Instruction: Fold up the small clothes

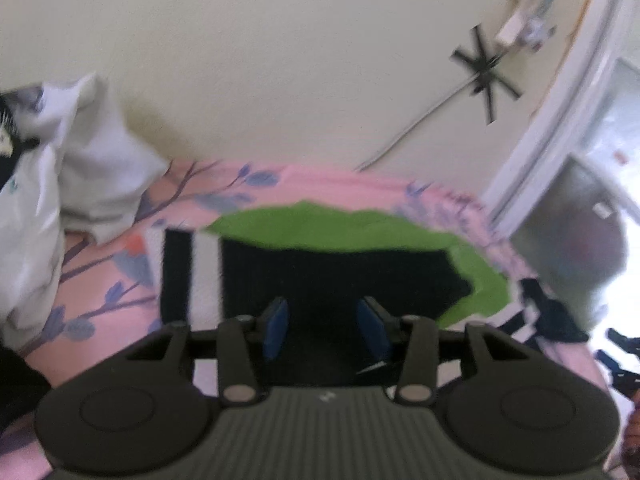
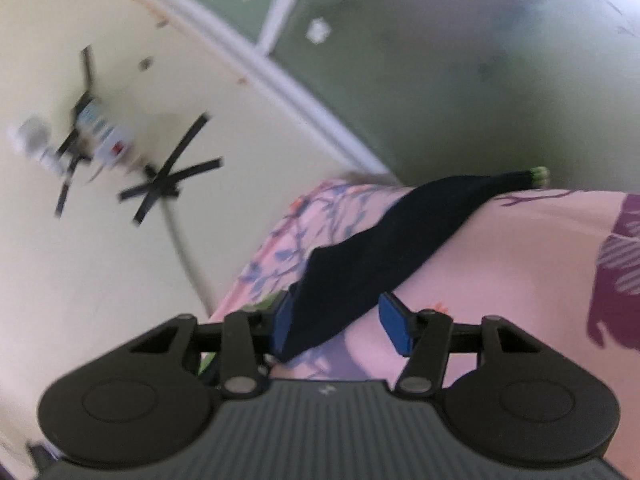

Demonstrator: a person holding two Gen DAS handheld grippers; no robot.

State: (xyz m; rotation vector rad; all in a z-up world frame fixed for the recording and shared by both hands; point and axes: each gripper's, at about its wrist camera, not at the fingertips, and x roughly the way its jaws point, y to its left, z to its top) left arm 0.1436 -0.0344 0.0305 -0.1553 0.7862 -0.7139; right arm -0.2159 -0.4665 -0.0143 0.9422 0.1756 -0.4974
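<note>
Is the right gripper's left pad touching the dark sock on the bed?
Touching. In the right wrist view the dark sock lies against the left pad of the right gripper; the other pad stands clear of it.

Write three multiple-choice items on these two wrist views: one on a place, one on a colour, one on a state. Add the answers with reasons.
1. Where does the green cloth lie?
A. on the pink floral sheet
B. on the wall
C. on the window sill

2. What colour are the pads of the right hand-held gripper?
A. red
B. blue
C. white

3. How do the jaws of the left hand-held gripper stand?
A. apart
B. clamped on white cloth
C. clamped on green cloth

Answers: 1 A, pink sheet shows around it. 2 B, both pads are blue. 3 A, a gap shows between the pads.
</note>
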